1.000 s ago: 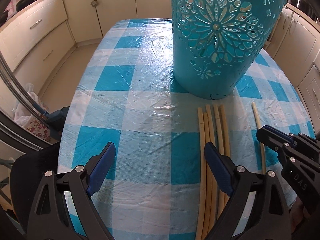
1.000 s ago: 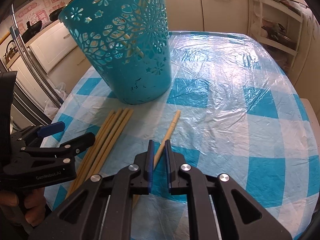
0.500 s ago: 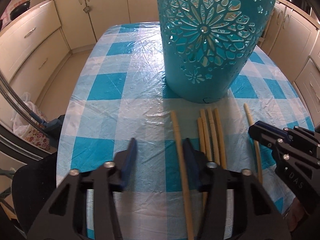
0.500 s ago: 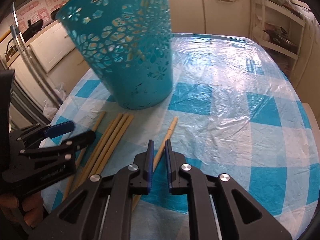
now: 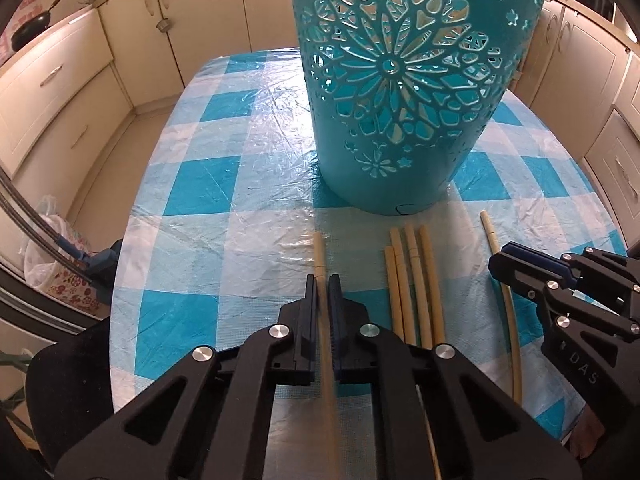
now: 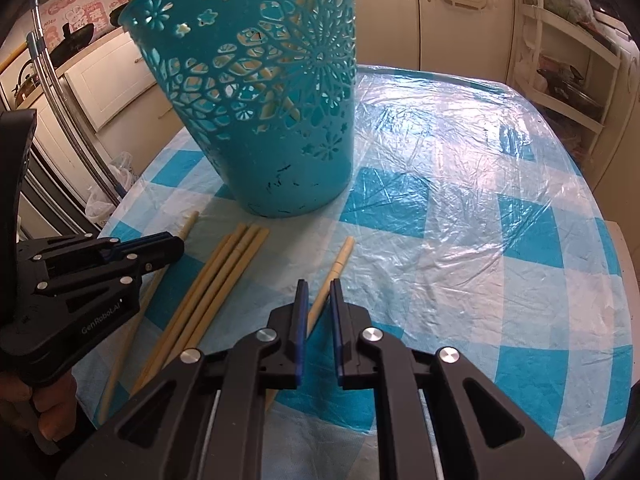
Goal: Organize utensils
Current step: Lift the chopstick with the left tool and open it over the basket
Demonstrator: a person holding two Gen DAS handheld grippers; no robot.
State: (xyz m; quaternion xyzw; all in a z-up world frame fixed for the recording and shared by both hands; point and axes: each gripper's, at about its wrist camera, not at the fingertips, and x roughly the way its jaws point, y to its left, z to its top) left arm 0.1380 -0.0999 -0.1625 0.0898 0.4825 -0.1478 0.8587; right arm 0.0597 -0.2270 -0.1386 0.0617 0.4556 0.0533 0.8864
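Note:
A teal cut-out basket (image 5: 404, 92) stands upright on the blue-checked table (image 5: 224, 184); it also shows in the right wrist view (image 6: 272, 120). My left gripper (image 5: 322, 284) is shut on one bamboo chopstick (image 5: 319, 252), just left of a bundle of several chopsticks (image 5: 412, 280) lying on the cloth. My right gripper (image 6: 318, 296) has its jaws narrowly parted around a single chopstick (image 6: 340, 260) that lies on the table, apart from the bundle (image 6: 224, 276). I cannot tell whether its pads touch it.
Cream kitchen cabinets (image 5: 60, 80) surround the table. A white shelf rack (image 6: 568, 60) stands at the right. The table (image 6: 480, 200) is covered in crinkled clear plastic. A bag (image 5: 52, 248) sits on the floor at the left.
My left gripper closed on one chopstick and pulled it left, away from the bundle. My right gripper stayed over the single chopstick and rose slightly.

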